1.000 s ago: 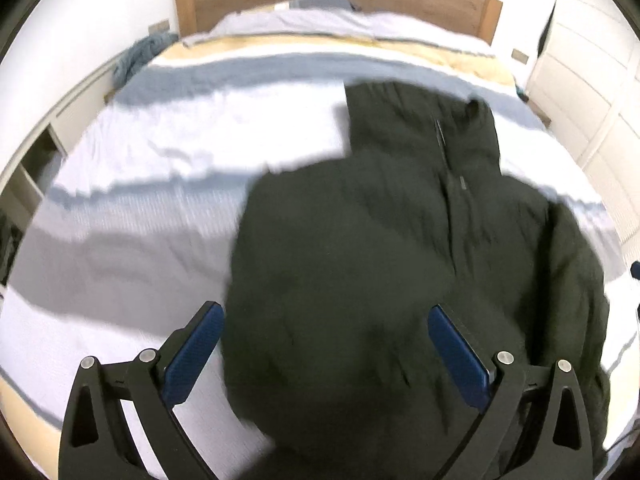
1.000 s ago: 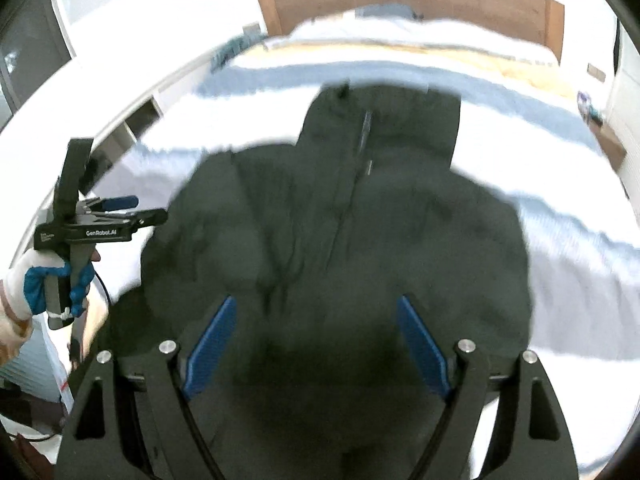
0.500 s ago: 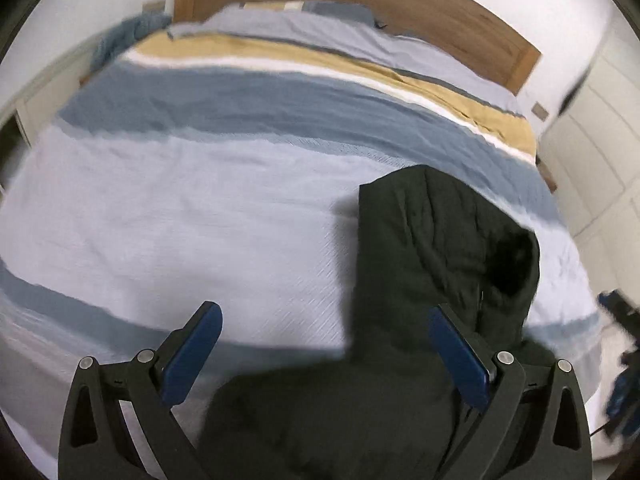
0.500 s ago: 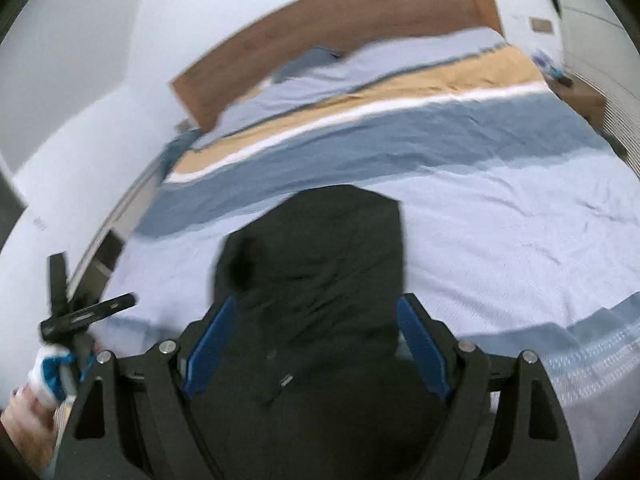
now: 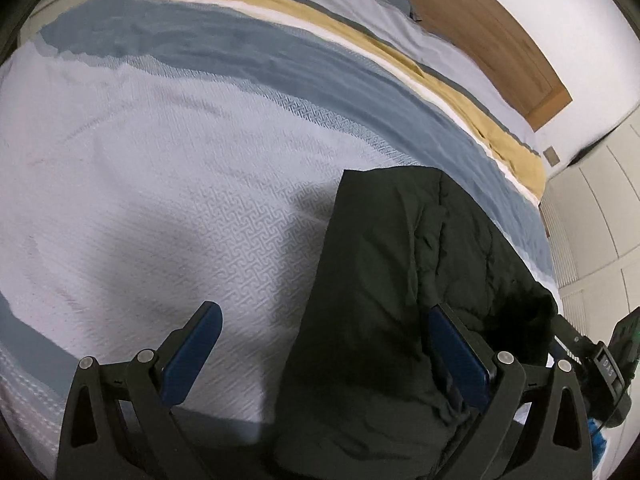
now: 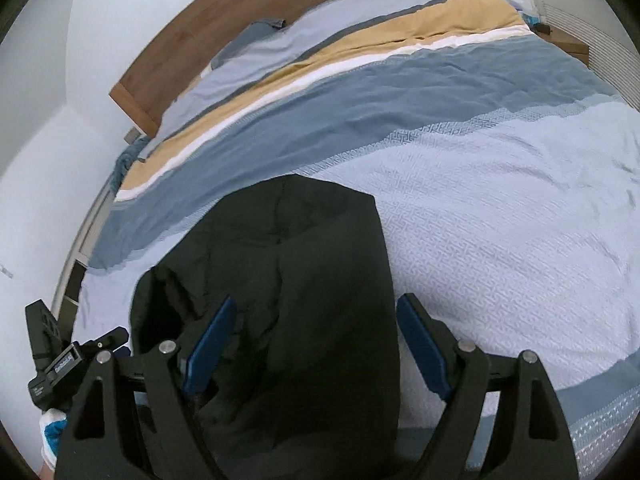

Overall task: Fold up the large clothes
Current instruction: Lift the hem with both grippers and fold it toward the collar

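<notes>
**Dark jacket lies on the striped bed, both grippers spread wide above it**

Left wrist view: A bed (image 5: 168, 184) fills the frame, covered by a bedspread (image 5: 248, 92) with a pale textured field nearest, then a grey-blue band, a thin white stripe, a mustard band and pale blue at the far end. A wooden headboard (image 5: 500, 28) runs along the far edge against a white wall, and white panelled cupboard doors (image 5: 600, 208) stand at the right. The dark green padded jacket (image 5: 384, 300) lies on the pale part of the bedspread, right of centre, reaching toward the grey-blue band. The left gripper (image 5: 320, 356) is released, its blue-padded fingers wide apart; the left finger is over bare bedspread, the right finger over the jacket, with the jacket's left edge between them. Nothing is grasped. At the far right edge part of the other gripper's body shows.

Right wrist view: The same bed, with the headboard at upper left and a small wooden bedside stand (image 6: 568, 42) at upper right. The jacket lies low and left of centre. The right gripper (image 6: 316, 348) is likewise spread and holds nothing; its left finger is over the jacket, its right finger over bedspread just beside the jacket's right edge. At lower left the left gripper's body shows, held by a gloved hand (image 6: 52, 428).
</notes>
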Tool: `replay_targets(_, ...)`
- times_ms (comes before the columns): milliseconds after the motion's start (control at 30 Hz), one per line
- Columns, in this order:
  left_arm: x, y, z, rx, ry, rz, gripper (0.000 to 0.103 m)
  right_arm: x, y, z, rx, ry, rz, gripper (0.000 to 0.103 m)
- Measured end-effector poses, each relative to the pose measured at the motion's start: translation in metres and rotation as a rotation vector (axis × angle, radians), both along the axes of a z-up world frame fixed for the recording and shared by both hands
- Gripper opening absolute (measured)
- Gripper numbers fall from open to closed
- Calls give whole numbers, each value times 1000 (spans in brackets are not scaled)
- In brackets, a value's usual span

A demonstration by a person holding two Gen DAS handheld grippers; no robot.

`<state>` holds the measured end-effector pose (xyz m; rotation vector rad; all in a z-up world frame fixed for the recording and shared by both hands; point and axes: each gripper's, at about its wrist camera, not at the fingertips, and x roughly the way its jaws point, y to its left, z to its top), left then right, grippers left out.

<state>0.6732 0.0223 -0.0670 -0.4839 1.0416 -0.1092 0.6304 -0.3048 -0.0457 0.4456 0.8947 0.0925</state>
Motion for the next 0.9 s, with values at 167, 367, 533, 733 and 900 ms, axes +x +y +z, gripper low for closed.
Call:
replay_targets(167,6,-4,-19,-22,57,28,100,12,6,-11,-2,45,-14,81)
replay_targets(367,4,-21,-17,-45,80,-42,21,14,25,-8,-93,111,47,17)
replay_targets(533,-11,-22,10,-14,40,-73,10,-3,31,18,-104,104,69,10)
replay_targets(733,-57,-14,45,-22,-10,-84,10,-48,46,62,-119,65,116,10)
replay_targets(900,-121,6,62,-71,-70,-65,9,-112,52,94,-56,-30,136,10)
